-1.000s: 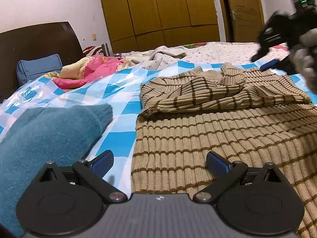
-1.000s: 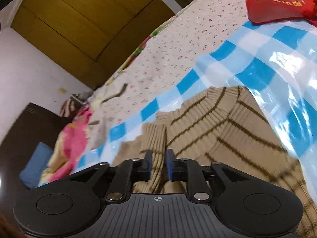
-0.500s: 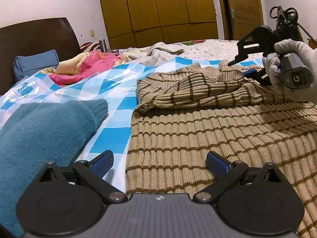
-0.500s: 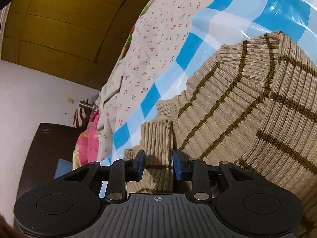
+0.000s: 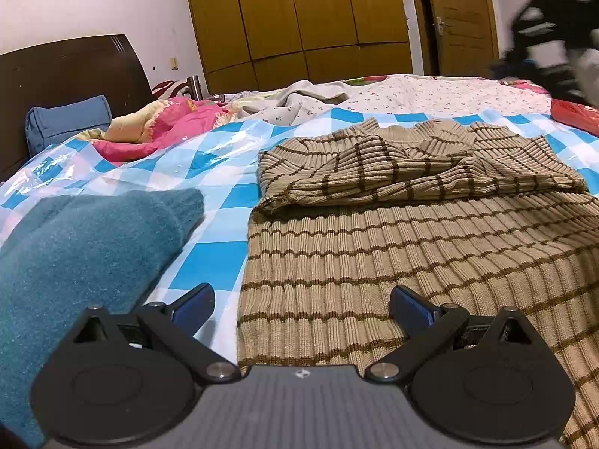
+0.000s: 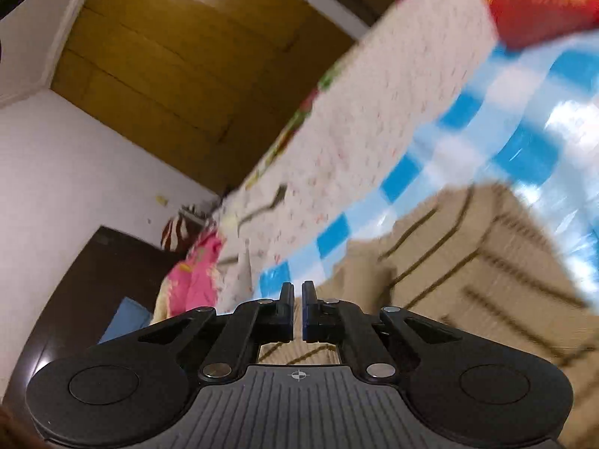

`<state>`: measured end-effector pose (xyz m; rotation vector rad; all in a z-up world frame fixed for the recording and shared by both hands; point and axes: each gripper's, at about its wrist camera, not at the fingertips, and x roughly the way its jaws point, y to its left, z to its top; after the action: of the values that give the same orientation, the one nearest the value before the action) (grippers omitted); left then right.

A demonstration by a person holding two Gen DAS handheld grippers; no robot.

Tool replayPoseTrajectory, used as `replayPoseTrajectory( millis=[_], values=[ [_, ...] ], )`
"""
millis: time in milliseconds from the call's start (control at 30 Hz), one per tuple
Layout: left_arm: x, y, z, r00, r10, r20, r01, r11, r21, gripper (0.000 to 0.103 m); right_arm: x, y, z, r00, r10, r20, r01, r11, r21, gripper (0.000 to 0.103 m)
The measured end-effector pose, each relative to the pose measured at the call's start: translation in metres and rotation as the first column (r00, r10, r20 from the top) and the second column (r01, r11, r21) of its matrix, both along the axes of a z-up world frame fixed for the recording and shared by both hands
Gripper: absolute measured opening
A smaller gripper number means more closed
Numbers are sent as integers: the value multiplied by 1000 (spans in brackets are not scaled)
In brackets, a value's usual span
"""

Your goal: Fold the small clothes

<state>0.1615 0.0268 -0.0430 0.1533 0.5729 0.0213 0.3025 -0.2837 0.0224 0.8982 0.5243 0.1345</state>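
My left hand-held gripper [image 5: 301, 305] hangs low over the near edge of the bed [image 5: 209, 172], jaws spread wide, gripping nothing; one finger sits over the checked plastic sheet [image 5: 209, 262], the other over the striped sweater [image 5: 411, 247]. My right hand-held gripper [image 6: 297, 308] is up in the air, blurred, fingers nearly together with a thin gap and nothing visible between them.

The sweater lies flat across the near right part of the bed, sleeves crossed over its chest toward the far side. A teal knit [image 5: 82, 247] sits just beside it, at the near left corner.

Judgement: ribbed knit, soft and limp, moderately heavy for its kind, stretchy. It should sag and drag on the slick plastic rather than hold shape. Best hold: the hem corners nearest me, one per gripper, pinching the full thickness, then carrying the hem up to the shoulders.
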Motion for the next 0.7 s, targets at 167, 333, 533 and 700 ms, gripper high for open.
replayPoseTrajectory(
  millis=[167, 333, 533, 700],
  values=[
    [-1, -2, -1, 1000, 2, 6, -2, 1000, 14, 103, -9, -18, -16, 994, -45, -102, 40, 998, -46, 12],
    [-1, -4, -3, 1000, 4, 7, -4, 1000, 23, 103, 31, -17, -38, 984, 0, -180, 4, 1000, 25, 22],
    [1, -2, -3, 1000, 6, -1, -6, 1000, 7, 103, 65, 5, -62, 963, 30, -267, -47, 997, -57, 37],
    [2, -1, -4, 1000, 7, -3, -7, 1000, 3, 103, 69, 15, -64, 970, 37, -238, -53, 997, -62, 39]
  ],
)
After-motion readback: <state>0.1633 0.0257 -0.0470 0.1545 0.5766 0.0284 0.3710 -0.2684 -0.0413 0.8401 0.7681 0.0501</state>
